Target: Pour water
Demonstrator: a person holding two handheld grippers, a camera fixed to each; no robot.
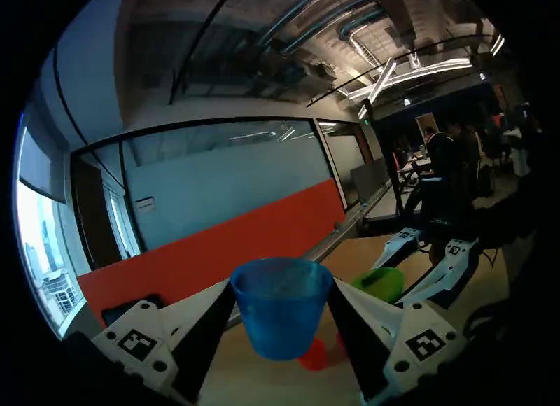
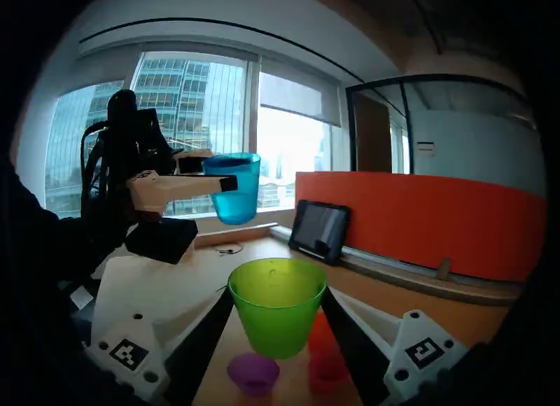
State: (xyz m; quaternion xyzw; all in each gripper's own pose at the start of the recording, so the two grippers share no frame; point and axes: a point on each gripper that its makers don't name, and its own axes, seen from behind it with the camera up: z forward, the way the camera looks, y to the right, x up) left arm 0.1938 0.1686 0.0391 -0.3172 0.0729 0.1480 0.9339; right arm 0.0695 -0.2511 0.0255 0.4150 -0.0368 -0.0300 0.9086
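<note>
**Hidden and Unresolved Details**

In the left gripper view, a small red plastic cup [image 1: 315, 355] is mostly hidden behind the translucent blue plastic cup [image 1: 281, 306], and the lime-green plastic cup [image 1: 383, 280] is partly covered by a white finger [image 1: 378, 320]. Water levels cannot be made out. Background people [image 1: 448, 161] are too dark to be told apart.

Wooden table [image 2: 392, 294], pale top. Near edge: a small purple cup [image 2: 253, 372], with a red cup [image 2: 327, 369] to its right, the two apart. Far side: a dark tablet [image 2: 320, 229] propped upright, just left of a low orange partition [image 2: 448, 220] that runs off right. A thin cable [image 2: 227, 250] lies left of the tablet. Behind, tall windows [image 2: 189, 112] — glass towers outside. A glass wall [image 1: 231, 171] stands above the partition. Strip lights [image 1: 413, 73] on the ceiling — people [image 1: 448, 154] at desks, far off.
</note>
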